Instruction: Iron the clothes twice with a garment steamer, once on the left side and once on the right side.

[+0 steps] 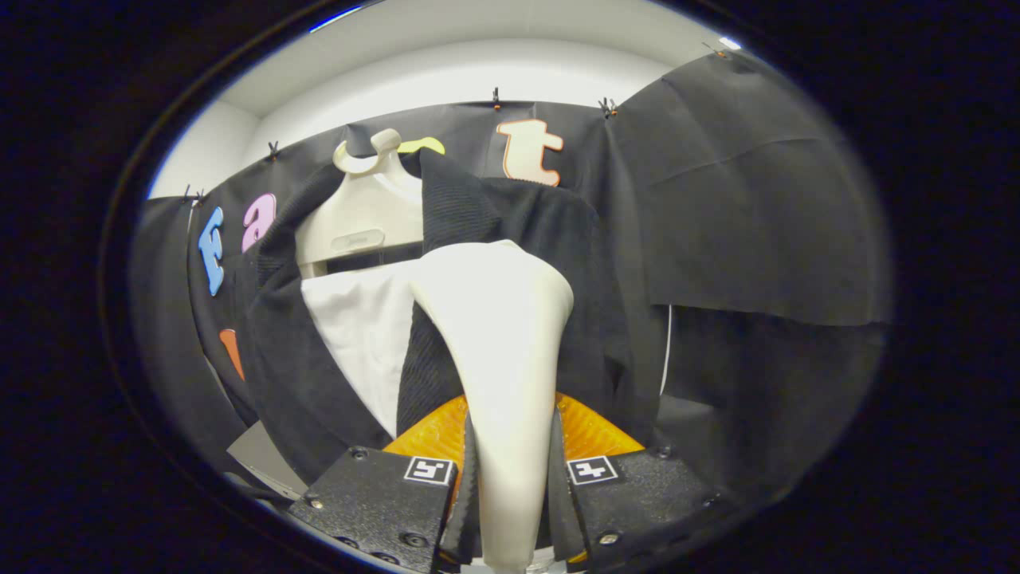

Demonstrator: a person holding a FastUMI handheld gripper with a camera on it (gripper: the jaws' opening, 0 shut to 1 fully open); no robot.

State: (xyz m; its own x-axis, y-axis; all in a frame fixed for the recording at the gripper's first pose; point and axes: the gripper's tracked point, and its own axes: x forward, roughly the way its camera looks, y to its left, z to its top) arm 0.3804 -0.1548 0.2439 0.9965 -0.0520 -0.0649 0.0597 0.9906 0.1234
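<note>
My gripper (507, 470) is shut on the handle of a cream-white garment steamer (502, 335), which rises between my fingers. Its wide head rests against the right front panel of a dark jacket (550, 263). The jacket hangs open on a cream hanger form (362, 211), with a white shirt (358, 335) showing inside it to the left of the steamer. The left front panel of the jacket (279, 351) hangs further left. The steamer's face is hidden against the cloth.
Black cloth (741, 199) lines the booth wall behind and to the right of the garment. A grey flat surface (259, 458) shows low beside my left finger, under the jacket's hem. White wall and ceiling (478, 72) lie above.
</note>
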